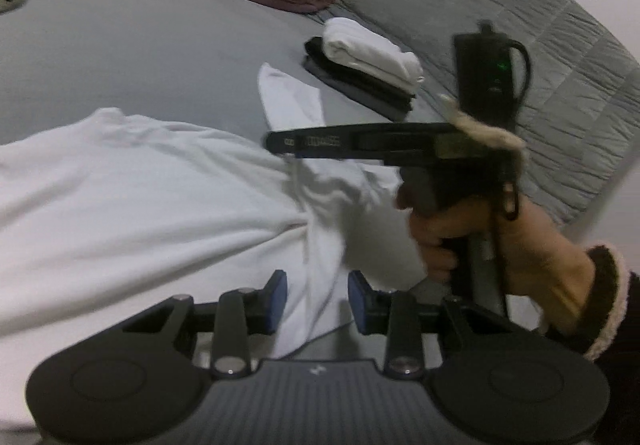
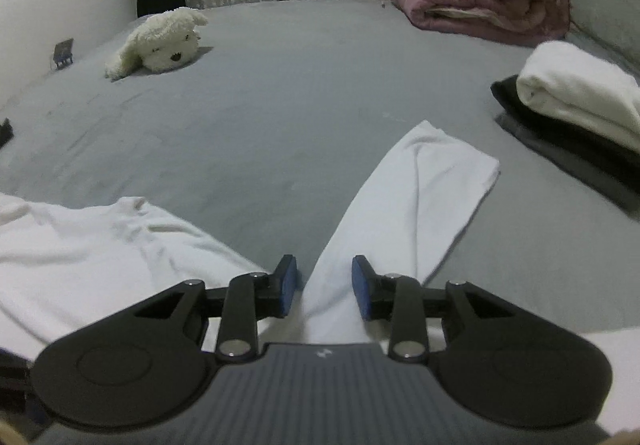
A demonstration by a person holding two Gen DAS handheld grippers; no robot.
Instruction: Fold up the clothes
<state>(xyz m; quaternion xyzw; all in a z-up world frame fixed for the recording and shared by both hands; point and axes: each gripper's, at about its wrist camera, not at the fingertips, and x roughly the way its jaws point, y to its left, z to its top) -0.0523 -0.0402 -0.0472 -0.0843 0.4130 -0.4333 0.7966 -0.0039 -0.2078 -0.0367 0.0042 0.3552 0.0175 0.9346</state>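
One white cotton long-sleeved garment (image 1: 132, 181) is seen spread on the grey bed sheet (image 2: 280, 105), its body lying toward the left and one sleeve (image 2: 416, 197) stretched away across the bed. The left tongs (image 1: 317, 299) are held open, the two blue pads (image 1: 280, 293) parted with a fold of the white fabric lying between them; whether the pads touch the cloth cannot be told. The right tongs (image 2: 325, 291) are likewise open, the sleeve running between their two blue pads without being clamped. In the left wrist view the right tongs are seen from the side, carried in the right hand (image 1: 500, 237) above the bunched shoulder of the garment. One stack of folded clothes (image 2: 576, 117) lies near the sleeve's end, a rolled white piece resting on folded black pieces. One mauve quilted blanket (image 2: 480, 1) is bundled at the far end of the bed. One cream plush dog (image 2: 160, 43) lies well apart on the far left.
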